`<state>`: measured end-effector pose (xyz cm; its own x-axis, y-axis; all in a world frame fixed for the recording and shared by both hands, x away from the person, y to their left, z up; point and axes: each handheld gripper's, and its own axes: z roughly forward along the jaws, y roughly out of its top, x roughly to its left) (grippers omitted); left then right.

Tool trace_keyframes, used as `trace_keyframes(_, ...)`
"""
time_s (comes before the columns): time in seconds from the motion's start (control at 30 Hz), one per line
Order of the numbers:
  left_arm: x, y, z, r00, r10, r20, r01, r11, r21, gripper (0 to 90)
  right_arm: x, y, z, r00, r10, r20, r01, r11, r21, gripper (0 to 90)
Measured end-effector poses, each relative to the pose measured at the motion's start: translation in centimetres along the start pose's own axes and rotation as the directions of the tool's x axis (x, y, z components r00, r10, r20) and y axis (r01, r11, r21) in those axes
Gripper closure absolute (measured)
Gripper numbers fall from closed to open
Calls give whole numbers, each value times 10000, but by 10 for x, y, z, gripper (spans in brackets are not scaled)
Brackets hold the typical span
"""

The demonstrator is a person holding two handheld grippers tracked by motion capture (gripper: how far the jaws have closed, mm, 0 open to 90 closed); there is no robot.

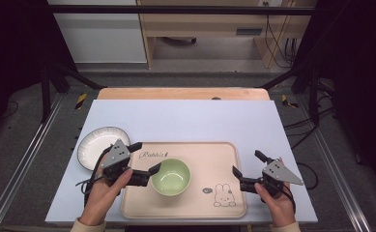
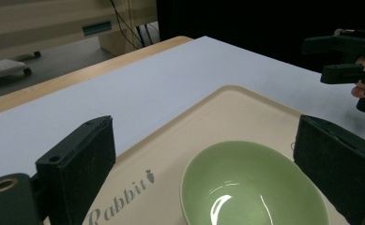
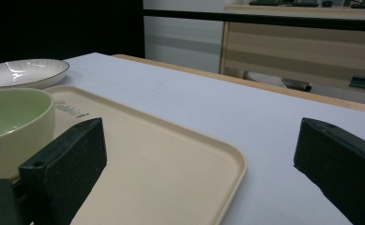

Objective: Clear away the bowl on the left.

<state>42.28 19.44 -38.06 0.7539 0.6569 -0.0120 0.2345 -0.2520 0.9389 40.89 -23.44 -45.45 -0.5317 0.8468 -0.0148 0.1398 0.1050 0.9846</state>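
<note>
Forearms and hands are coming in at the bottom of the high view, where we are holding the left gripper [image 1: 143, 158] with its jaws spread wide, one jaw tip just beside the near-left rim of the green bowl [image 1: 171, 176]. That bowl is sitting near the middle of the beige tray [image 1: 224, 159], a smooth rounded-corner rectangle printed with a rabbit and the word "Rabbit". Left of the tray a white ribbed plate [image 1: 96, 142] is lying on the pale table sheet [image 1: 185, 121], partly covered by the left gripper's grey plate. Our right gripper [image 1: 247, 166] is hovering at the tray's right edge, jaws also apart and holding nothing.

Moving to the left gripper view, we are looking between two matte black pads at the glossy bowl [image 2: 250, 187], cut off at the bottom, with the right gripper [image 2: 332, 58] far off against darkness.

Turning to the right gripper view, the jaws are standing wide, the tray [image 3: 171, 159] corner is lying between them, the bowl [image 3: 11, 122] is cropped at left and the plate [image 3: 25, 70] is resting behind it.
</note>
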Motion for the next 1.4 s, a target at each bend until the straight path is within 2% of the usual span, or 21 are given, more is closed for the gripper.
trace_keyframes(0.13,3,0,-6,9999,-69,-142,65,9997,-246,58,0,0,-1,10000,29,18,-29,10000,-18,29)
trace_keyframes(0.37,4,6,-18,9997,123,-215,-135,9983,-566,50,-1,0,-1,10000,28,28,-28,10000,-13,29)
trace_keyframes(0.5,8,7,-25,9995,42,-323,-68,9966,-816,42,-1,0,-1,10000,52,42,-52,10000,-21,29)
trace_keyframes(0.77,19,3,-37,9985,-3,-552,-49,9956,-939,40,-1,0,-2,10000,63,75,-63,10000,-6,25)
trace_keyframes(1.1,34,-13,-49,9948,-264,-981,158,9941,-1075,34,-1,0,-2,10000,33,81,-33,10000,-26,25)
trace_keyframes(1.27,41,-25,-52,9919,-608,-1118,468,9912,-1237,34,-1,0,-2,10000,27,73,-27,10000,-16,26)
trace_keyframes(1.4,43,-32,-53,9904,-607,-1243,455,9915,-1217,35,-1,0,-2,10000,32,72,-31,10000,-22,26)
